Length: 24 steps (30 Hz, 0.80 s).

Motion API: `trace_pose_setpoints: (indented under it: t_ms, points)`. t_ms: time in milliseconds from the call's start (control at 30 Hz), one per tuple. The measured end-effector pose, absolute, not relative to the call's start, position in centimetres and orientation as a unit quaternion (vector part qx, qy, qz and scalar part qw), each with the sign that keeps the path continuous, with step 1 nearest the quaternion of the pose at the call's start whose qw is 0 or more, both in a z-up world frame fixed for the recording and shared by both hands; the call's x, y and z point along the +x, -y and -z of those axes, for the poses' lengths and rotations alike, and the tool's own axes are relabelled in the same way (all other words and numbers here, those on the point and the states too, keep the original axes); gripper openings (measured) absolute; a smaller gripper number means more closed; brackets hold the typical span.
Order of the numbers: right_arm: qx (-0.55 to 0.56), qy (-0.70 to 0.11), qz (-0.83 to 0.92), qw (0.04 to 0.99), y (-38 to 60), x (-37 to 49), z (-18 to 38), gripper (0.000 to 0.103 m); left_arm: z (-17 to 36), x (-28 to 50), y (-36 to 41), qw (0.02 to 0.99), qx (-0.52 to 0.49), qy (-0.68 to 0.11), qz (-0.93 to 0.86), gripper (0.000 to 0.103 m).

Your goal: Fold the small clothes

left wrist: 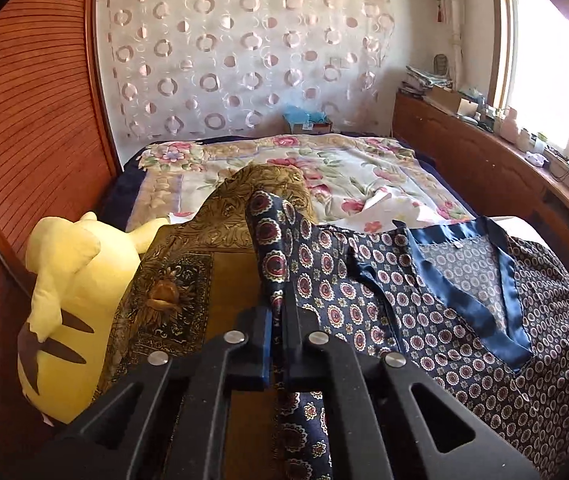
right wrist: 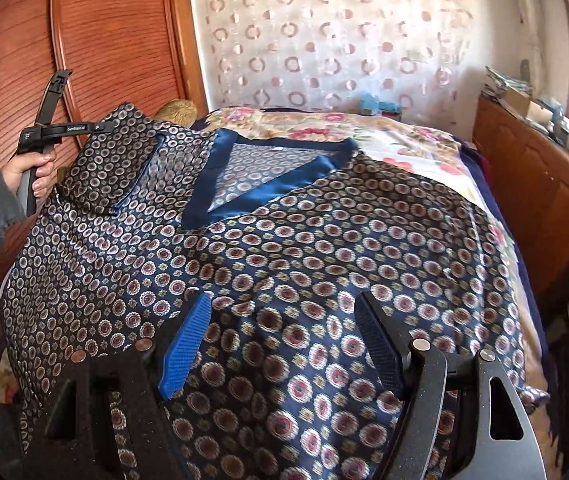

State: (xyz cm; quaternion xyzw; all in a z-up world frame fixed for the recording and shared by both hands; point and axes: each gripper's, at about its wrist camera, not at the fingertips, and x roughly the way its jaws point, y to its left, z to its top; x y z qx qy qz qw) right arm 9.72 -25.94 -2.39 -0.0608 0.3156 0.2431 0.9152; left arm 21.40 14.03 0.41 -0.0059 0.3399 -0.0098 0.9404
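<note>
Right now my left gripper [left wrist: 277, 312] is clenched on a raised fold of the patterned navy top [left wrist: 464, 300], the cloth pinched between its dark pads and standing up in a ridge just ahead of the fingertips. The rest of that top spreads away to the right of this claw across the bed, its glossy blue V-neck trim [left wrist: 480, 280] lying flat and open. To the left of the claw sits a yellow plush toy [left wrist: 72, 304], and between toy and claw lies a golden-brown printed cloth [left wrist: 188, 280]. Ahead, beyond the pinched fold, I see the floral bedspread [left wrist: 344, 168] and the circle-patterned curtain [left wrist: 244, 52].

My right gripper [right wrist: 284, 320] is released, jaws standing wide apart over the lower part of the garment; the blue pad [right wrist: 186, 352] sits on its left and the dark pad on its right, with fabric visible between them but neither pad pressing it. Whether the fingertips touch the cloth I cannot tell. Far up and to the left of this claw, a hand [right wrist: 30, 176] in a grey sleeve grips the other tool's handle at the top's lifted shoulder. A wooden cabinet [right wrist: 532, 184] runs along the right.
</note>
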Motion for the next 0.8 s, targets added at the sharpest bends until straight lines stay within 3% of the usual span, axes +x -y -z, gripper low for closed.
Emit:
trace_pose_setpoints:
  t_ms: [33,167,467,800]
  points:
    - [-0.057,-0.313,-0.242,0.917,26.3,9.4,2.2,0.076,-0.5,21.3,-14.1,0.940,-0.006,-0.340,0.012,0.006]
    - [-0.048,-0.304,-0.236,0.922,27.7,8.4,1.8,0.076,-0.7,20.3,-14.4,0.941,-0.010,-0.336,0.028,0.038]
    - [-0.032,-0.305,-0.200,0.931,30.2,7.0,1.9,0.076,-0.4,17.0,-12.5,0.946,-0.008,-0.321,0.045,0.079]
    - [-0.014,-0.314,-0.107,0.943,38.0,4.8,2.4,0.075,4.2,13.3,-6.5,0.921,0.023,-0.373,0.110,0.081]
